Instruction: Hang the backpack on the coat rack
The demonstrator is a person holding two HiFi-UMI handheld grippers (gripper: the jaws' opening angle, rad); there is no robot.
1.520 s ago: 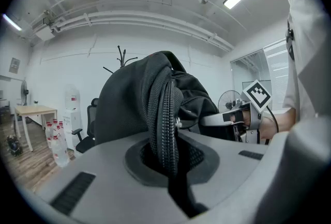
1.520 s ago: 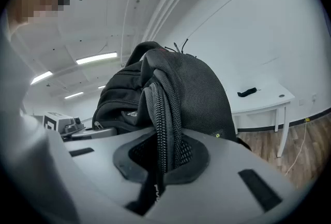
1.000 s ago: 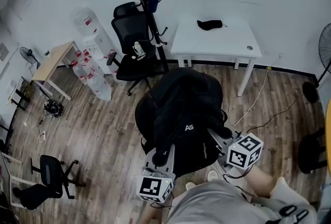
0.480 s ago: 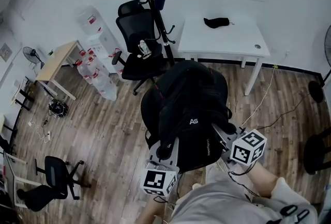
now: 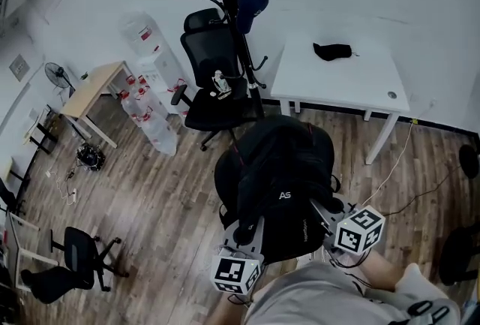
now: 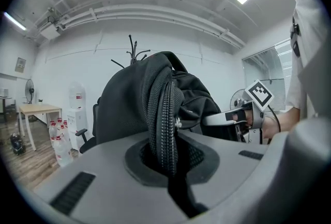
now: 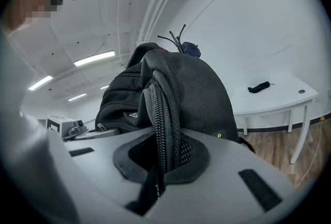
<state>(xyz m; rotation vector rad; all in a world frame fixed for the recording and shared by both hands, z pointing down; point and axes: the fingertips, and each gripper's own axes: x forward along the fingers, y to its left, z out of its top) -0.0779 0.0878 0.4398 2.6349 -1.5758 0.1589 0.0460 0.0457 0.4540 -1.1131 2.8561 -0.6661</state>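
Tightly closed, left gripper point(image 6: 166, 163) and right gripper point(image 7: 160, 158) jaws each pinch the backpack point(image 5: 281, 166) between them.

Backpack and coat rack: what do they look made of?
The backpack looks like black woven synthetic fabric, matte; fine weave and mesh padding show in the right gripper view, plus a coarse, probably plastic zipper. The coat rack has a thin black pole and curved hooks, likely painted metal, though too small to be sure.

coat rack point(image 5: 238, 38) top cut off, its base behind backpack point(image 5: 281, 166)
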